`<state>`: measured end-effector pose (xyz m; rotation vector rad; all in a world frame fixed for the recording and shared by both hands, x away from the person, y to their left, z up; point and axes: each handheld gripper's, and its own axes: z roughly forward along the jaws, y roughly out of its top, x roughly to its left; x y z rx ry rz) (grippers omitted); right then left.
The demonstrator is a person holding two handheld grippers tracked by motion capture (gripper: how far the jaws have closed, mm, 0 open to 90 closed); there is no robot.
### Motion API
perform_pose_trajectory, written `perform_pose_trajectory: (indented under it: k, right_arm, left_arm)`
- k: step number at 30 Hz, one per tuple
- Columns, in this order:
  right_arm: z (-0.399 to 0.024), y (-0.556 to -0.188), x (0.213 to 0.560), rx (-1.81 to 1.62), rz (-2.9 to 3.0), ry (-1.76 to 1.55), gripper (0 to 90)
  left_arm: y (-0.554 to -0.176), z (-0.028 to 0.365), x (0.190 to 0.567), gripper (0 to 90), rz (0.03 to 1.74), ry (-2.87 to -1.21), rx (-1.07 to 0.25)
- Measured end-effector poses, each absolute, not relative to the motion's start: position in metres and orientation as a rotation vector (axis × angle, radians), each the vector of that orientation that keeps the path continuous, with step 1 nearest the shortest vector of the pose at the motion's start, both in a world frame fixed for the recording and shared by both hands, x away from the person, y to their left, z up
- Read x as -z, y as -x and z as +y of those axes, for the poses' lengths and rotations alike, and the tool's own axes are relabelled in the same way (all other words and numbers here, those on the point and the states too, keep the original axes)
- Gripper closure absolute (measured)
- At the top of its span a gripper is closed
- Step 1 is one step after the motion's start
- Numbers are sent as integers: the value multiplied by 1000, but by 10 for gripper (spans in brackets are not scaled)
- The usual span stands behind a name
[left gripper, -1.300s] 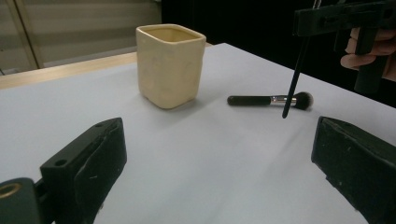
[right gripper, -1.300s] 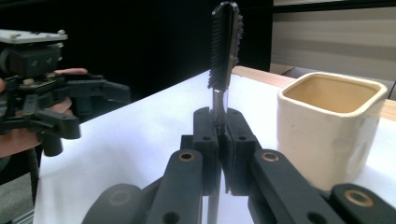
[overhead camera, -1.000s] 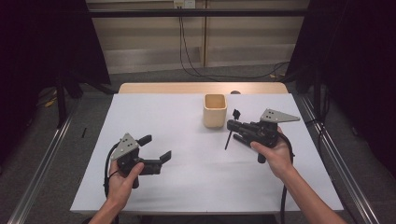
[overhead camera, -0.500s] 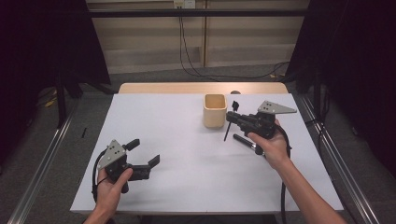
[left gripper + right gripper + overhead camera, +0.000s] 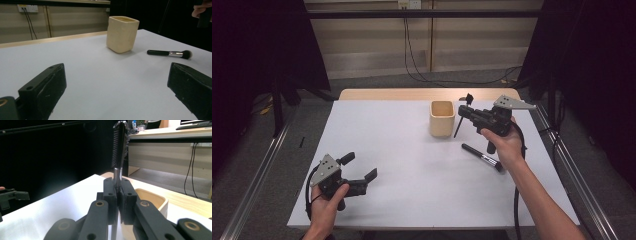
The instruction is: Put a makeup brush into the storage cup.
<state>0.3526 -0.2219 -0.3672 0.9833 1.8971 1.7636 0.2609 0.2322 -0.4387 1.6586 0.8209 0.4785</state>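
A white table (image 5: pixel 412 165) stands in a dim room with dark curtains at the sides and a pale wall with hanging cables at the back. A small cream cup (image 5: pixel 442 118) with square sides sits on the far part of the table, and it stands upright. The right gripper (image 5: pixel 468 113) is held up in the air just beside the cup, on its right. Its jaws are squeezed tight on a thin black brush (image 5: pixel 119 147) with rows of small teeth at its top. In the right gripper view the brush pokes straight up from between the jaws, and the cup sits just behind them. In the high view its thin handle hangs down past the jaws, close to the cup's side. A second brush, a makeup brush (image 5: pixel 170 53) with a black handle and a fluffy tip, lies flat on the table near the cup, under the right hand (image 5: pixel 503 145). The left gripper (image 5: pixel 360 170) is low over the near left part of the table, well apart from the cup. Its jaws are spread wide and hold nothing.
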Motion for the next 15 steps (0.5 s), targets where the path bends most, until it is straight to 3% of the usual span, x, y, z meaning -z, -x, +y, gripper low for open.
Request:
perform_pose_trajectory:
  k: [15]
  right_arm:
    - [-218, -376, 344, -1760, 1853, -971, 856]
  left_arm:
    - [-261, 237, 437, 13, 831, -1633, -501]
